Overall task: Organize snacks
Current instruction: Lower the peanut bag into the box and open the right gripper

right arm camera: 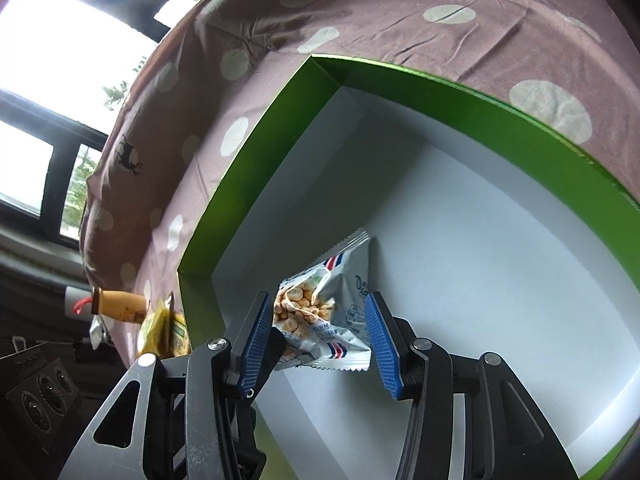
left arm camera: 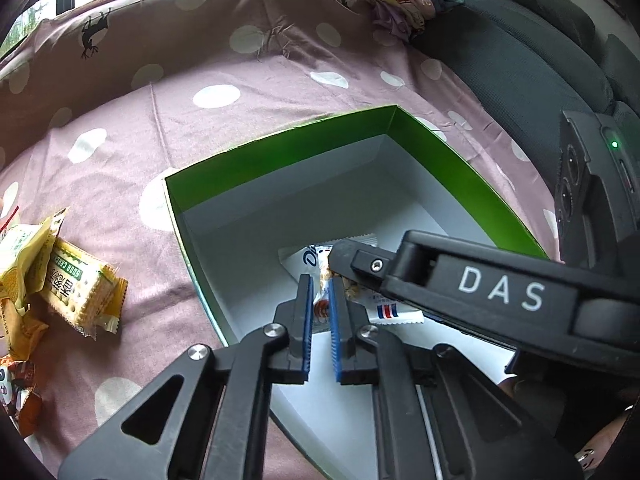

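The silver snack packet (right arm camera: 320,316) sits low inside the green-walled box (right arm camera: 440,84), its edge pinched by the left gripper (left arm camera: 320,308) while the right gripper (right arm camera: 320,336) straddles it, jaws half open with only the left pad touching. Placement step in hand; next, I judge, the left jaws must release and both withdraw toward the cracker packets (left arm camera: 80,288) on the spotted bedsheet (left arm camera: 240,80).

Left tool (left arm camera: 320,312) pinched shut, right tool (right arm camera: 320,332) half spread, both angled downward

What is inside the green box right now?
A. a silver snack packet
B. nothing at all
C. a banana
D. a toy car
A: a silver snack packet with blue and red stripes sits over the white floor of the green box, between the gripper fingers.
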`<state>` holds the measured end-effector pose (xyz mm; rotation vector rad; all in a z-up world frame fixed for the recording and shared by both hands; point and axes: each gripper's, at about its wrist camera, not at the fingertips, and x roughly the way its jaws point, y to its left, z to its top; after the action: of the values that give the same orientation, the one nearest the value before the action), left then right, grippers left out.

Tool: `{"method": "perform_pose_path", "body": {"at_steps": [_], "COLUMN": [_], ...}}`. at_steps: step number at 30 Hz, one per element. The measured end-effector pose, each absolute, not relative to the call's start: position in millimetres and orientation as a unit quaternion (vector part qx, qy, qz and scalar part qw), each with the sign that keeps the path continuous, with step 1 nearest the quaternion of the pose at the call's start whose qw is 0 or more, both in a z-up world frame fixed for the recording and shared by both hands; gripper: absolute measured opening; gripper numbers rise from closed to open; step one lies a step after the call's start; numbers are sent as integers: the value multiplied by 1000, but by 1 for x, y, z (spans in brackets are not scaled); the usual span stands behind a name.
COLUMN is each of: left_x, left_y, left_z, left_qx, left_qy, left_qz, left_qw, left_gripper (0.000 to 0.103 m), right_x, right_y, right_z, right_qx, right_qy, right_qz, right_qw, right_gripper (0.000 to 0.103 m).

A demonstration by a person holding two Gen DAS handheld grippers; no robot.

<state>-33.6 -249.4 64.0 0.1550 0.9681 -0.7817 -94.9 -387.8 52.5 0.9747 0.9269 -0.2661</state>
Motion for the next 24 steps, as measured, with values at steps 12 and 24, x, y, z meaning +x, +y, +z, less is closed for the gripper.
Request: {"method": "perform_pose_path", "body": {"at_steps": [12, 24], "left_x": [-19, -49], "left_y": [-225, -135], "left_z": [72, 135], "left_qx": [48, -27], "left_qy": [449, 387], "left_qz": [-337, -315], "left_qw": [826, 866], "left_gripper": [9, 51], "right_x": [-76, -97], "right_y": [-370, -352], "right_z": [54, 111], "right_qx": [413, 345], "right_qy": [435, 346], "right_qz": [-121, -149], "right_qw": [791, 860], "right_gripper": [51, 63]}}
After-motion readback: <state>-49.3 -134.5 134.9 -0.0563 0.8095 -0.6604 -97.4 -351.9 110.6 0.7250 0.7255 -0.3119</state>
